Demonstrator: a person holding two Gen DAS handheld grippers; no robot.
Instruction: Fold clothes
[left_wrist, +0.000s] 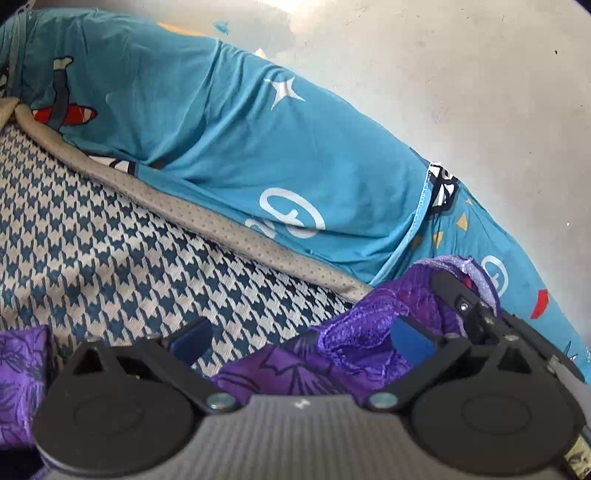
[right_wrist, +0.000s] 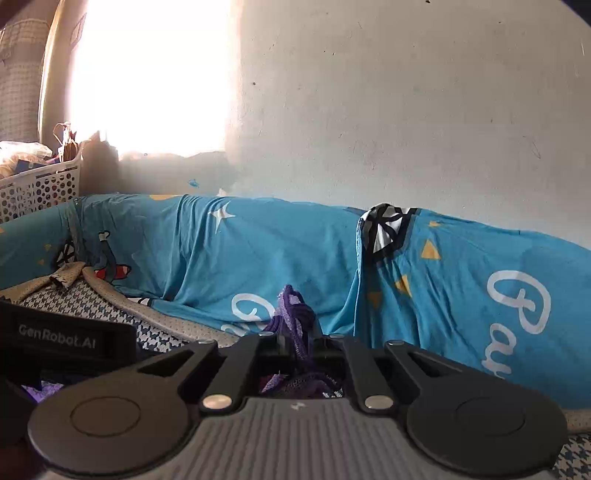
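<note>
Right jaws are clamped tight on the purple garment (right_wrist: 295, 314), fabric bunched straight ahead between them. Left gripper (left_wrist: 299, 339) gapes wide, the cloth draped by its right finger on the bed (left_wrist: 92, 240), ungripped.

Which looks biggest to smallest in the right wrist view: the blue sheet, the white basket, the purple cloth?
1. Blue sheet, clearly largest.
2. White basket, partly cut off at the picture's edge.
3. Purple cloth, mostly hidden behind the fingers, so its rank against the basket is unsure.
</note>
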